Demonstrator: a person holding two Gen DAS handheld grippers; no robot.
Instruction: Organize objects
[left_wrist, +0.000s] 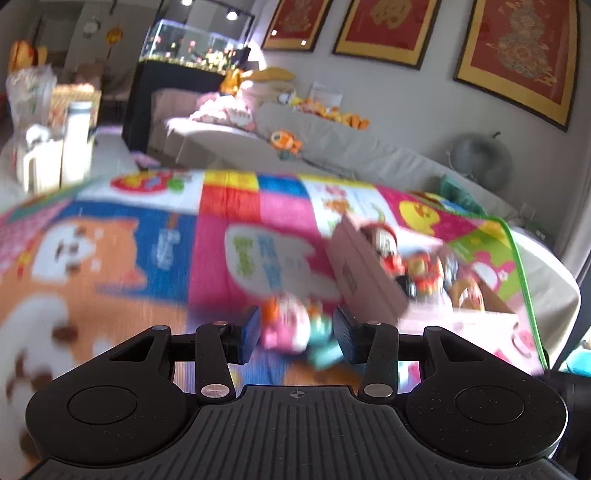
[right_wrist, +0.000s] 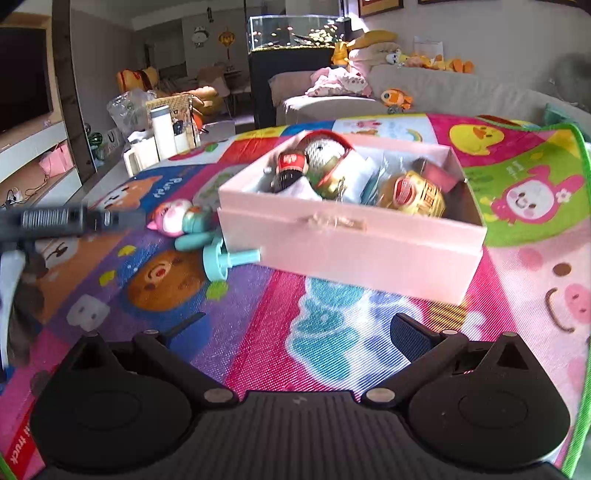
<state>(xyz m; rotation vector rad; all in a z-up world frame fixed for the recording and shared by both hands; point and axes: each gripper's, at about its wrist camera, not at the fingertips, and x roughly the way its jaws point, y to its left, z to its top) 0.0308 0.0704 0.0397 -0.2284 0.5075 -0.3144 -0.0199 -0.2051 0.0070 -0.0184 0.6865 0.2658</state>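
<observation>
A pink and teal pig toy (left_wrist: 295, 328) lies on the colourful play mat (left_wrist: 147, 258), between the fingers of my left gripper (left_wrist: 297, 328), which is open around it. The same toy (right_wrist: 184, 221) shows in the right wrist view, just left of a pink box (right_wrist: 354, 240) that holds several toys. The box (left_wrist: 365, 273) also shows blurred to the right in the left wrist view. My right gripper (right_wrist: 295, 328) is open and empty, low over the mat in front of the box. The left gripper (right_wrist: 55, 221) enters that view from the left, blurred.
A teal round piece (right_wrist: 221, 260) lies by the box's left corner. A grey sofa (right_wrist: 424, 92) with plush toys stands behind the mat. A white bottle (right_wrist: 164, 131) and containers stand at the back left, near a TV shelf (right_wrist: 29, 147).
</observation>
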